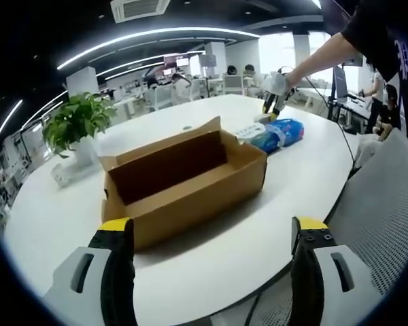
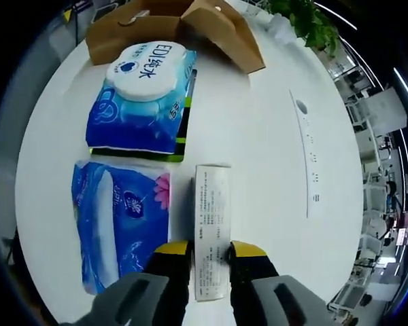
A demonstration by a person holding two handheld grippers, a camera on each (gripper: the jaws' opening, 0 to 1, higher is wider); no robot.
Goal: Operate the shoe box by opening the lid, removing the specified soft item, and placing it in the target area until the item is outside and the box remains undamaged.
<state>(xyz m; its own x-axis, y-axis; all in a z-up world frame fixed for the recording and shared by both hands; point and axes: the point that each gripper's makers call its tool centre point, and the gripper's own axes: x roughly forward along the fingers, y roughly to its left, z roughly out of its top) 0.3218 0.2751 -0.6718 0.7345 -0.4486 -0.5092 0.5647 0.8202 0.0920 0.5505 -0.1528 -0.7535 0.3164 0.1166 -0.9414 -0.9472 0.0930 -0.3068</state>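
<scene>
Left gripper (image 1: 211, 261): jaws spread wide, empty; open shoe box (image 1: 183, 180) just ahead. Right gripper (image 2: 207, 261): clamped on white carton (image 2: 211, 231); two blue tissue packs (image 2: 143, 95) ahead-left, outside box.

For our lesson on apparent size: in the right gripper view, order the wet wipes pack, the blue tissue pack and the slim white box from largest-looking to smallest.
1-2. Wet wipes pack and blue tissue pack: look alike, and nearness makes ranking unsure.
3. Slim white box, between the right gripper jaws.

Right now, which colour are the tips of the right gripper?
Yellow, on the right gripper; clearest in the right gripper view.
</scene>
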